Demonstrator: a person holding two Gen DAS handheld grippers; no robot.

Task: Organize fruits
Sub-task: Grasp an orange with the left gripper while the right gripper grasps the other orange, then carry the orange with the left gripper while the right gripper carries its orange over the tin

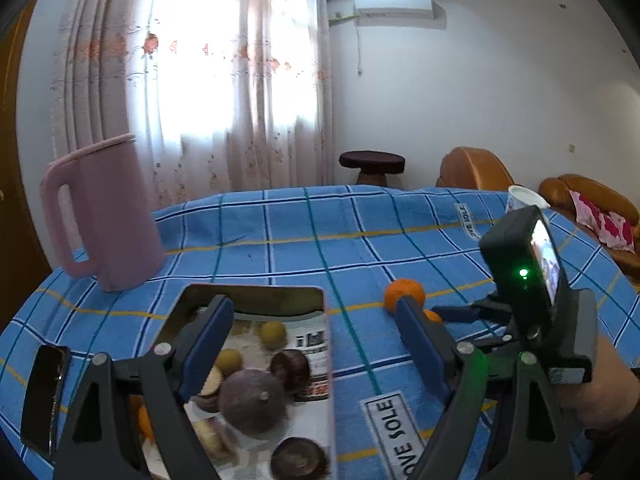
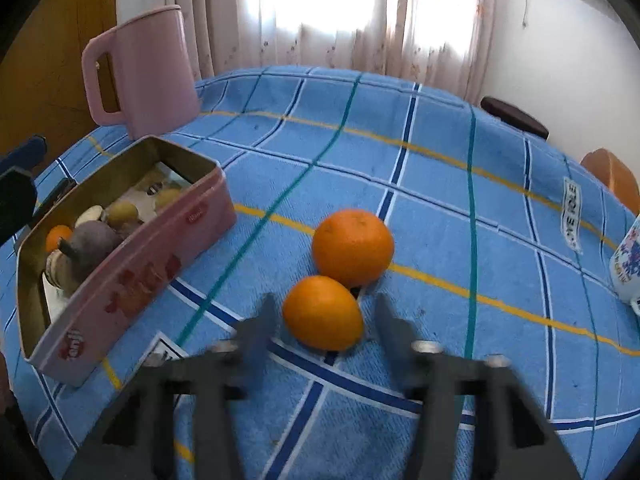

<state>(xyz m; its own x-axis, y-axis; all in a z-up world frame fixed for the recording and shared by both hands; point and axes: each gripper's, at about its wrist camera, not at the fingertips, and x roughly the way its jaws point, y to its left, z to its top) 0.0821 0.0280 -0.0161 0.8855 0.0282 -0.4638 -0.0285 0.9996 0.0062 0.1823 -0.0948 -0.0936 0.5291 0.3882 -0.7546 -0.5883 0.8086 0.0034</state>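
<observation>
My right gripper (image 2: 324, 312) has its jaws spread wide, one on each side of the nearer orange (image 2: 323, 312), with a gap on both sides so nothing is clamped. The larger orange (image 2: 353, 246) sits just behind it, the two touching or nearly so, both on the blue checked cloth of the counter (image 2: 440, 200). My left gripper (image 1: 316, 340) is also released, jaws far apart and holding nothing, hanging above the pink tin (image 2: 132, 280). That tin lies to the left of the oranges and holds dark round fruits, small yellowish ones and a small orange one. A pink pitcher (image 2: 148, 72) stands behind it.
</observation>
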